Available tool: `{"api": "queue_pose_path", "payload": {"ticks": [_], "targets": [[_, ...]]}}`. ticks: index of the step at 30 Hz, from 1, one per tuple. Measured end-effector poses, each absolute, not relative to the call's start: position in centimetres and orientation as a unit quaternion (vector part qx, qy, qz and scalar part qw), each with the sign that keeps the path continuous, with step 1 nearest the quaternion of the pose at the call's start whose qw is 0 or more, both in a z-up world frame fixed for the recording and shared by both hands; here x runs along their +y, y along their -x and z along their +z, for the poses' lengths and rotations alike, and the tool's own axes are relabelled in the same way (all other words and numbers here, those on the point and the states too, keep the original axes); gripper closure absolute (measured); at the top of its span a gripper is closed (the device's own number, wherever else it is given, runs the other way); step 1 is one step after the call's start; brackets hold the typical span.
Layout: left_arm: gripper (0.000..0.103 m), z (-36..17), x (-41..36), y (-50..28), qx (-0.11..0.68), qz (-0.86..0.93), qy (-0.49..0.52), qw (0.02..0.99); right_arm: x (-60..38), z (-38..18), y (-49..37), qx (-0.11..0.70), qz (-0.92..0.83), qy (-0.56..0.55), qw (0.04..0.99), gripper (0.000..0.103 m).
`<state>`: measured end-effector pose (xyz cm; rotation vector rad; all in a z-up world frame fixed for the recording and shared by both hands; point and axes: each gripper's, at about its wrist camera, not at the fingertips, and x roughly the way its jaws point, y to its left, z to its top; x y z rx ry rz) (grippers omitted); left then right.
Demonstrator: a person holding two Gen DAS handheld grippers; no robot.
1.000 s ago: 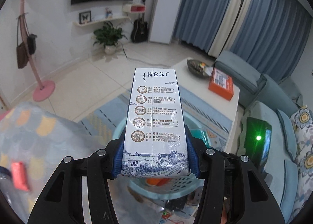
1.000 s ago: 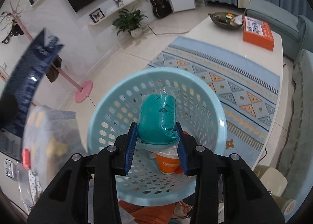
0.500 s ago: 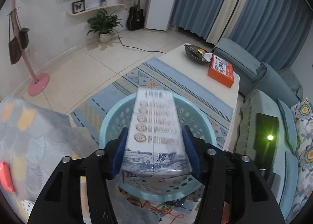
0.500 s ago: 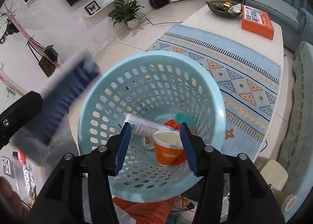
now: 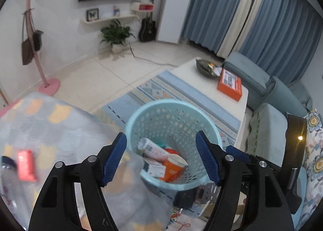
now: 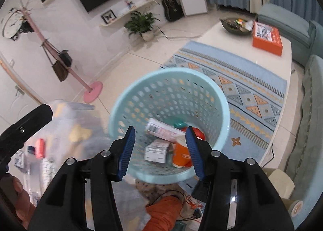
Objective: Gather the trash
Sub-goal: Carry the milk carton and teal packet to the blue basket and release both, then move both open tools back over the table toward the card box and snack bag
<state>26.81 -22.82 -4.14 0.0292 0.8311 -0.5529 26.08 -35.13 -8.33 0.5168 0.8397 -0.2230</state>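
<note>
1. The left claw (image 5: 161, 158) is spread wide and holds nothing. Its blue pads (image 5: 114, 159) frame the pale blue perforated basket (image 5: 171, 104), which sits below and ahead of it.

2. The right claw (image 6: 159, 151) is also parted with nothing between its pads (image 6: 127, 150). It hangs directly over the basket (image 6: 169, 73) mouth, looking down into it.

3. Collected trash lies in the basket bottom: a white-and-blue milk carton (image 6: 157, 150) flat on its side, a pink-and-white box (image 6: 163, 130) lying slantwise across it, an orange cup (image 6: 181, 155) tipped over, and a scrap of teal wrapper (image 6: 179, 124) behind.

4. What looks to be left is on the tabletop (image 5: 50, 126), under its patterned clear cover, to the left of the basket. There is a red packet (image 5: 25, 165) near the edge, with a clear bottle (image 5: 8, 178) just beside it; both are blurred.

5. The deciding relation: the red packet (image 6: 39, 148) lies left of both claws, and from the left claw it is low and to the left. The left claw is the nearer one, and the right would have to cross over. The packet's long axis seems to run roughly away from the camera, so I judge the pads should close across its short width.
</note>
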Motion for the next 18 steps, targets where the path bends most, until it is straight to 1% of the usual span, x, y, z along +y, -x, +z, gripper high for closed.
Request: {"api": "queue_pose_path", "payload": {"ticks": [7, 10, 12, 18], "targets": [[0.034, 0.3, -16.6, -23.0, 0.357, -0.244, 0.005, 0.901, -29.7, -2.8, -24.2, 0.363, -0.065, -0.224, 0.902, 0.054], [0.034, 1.8, -12.9, -21.1, 0.342, -0.224, 0.010, 0.912, -26.4, -0.8, -23.3, 0.348, -0.037, -0.210, 0.913, 0.051], [0.034, 2.5, -10.2, -20.0, 0.337, -0.209, 0.015, 0.918, -24.5, 0.0, -22.8, 0.342, -0.021, -0.201, 0.918, 0.049], [0.034, 2.8, -1.8, -17.6, 0.338, -0.168, 0.050, 0.925, -18.1, 1.1, -21.5, 0.342, 0.035, -0.171, 0.924, 0.047]]}}
